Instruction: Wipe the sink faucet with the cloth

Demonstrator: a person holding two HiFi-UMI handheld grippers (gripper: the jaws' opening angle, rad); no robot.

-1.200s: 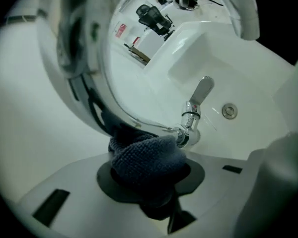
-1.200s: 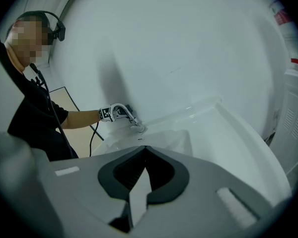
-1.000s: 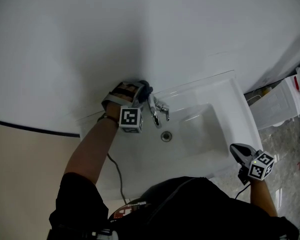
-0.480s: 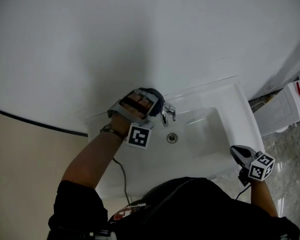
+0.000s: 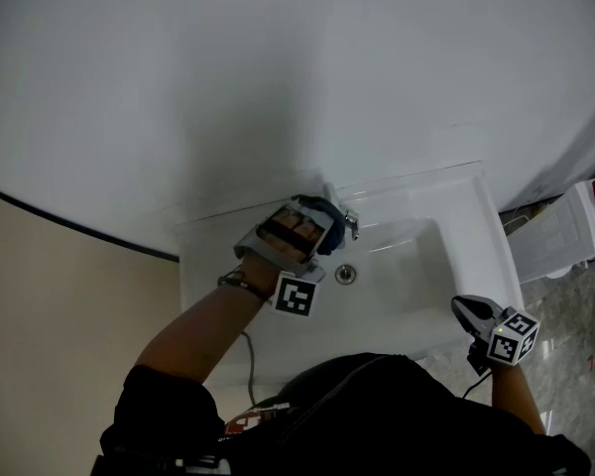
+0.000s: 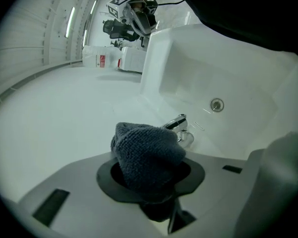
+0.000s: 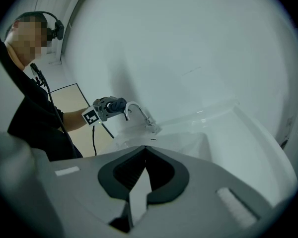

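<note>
1. Writing: the marker cube (image 5: pixel 295 297) on my left claw (image 5: pixel 320 216) bears a black-and-white square pattern. A white container (image 6: pixel 100 59) beyond the right edge of the sink (image 5: pixel 426 190) has a red label, its print too small to read.
2. Left claw: clamped on a bunched dark grey-blue cloth (image 6: pixel 146 150), which juts forward past the jaws.
3. Right claw (image 5: pixel 473 311): jaws together, nothing between them, at the sink's front right corner.
4. Faucet (image 7: pixel 138 111): chrome, at the middle of the sink's back rim.
5. Right gripper view only: the spout in profile. Its long axis rises from the base, arches over, mouth downward, with the cloth at the mouth end. I cannot tell whether they touch.
6. Left gripper view only: the cloth's knit texture.
7. Head view: the drain (image 5: pixel 345 274) lies just in front of the faucet.
</note>
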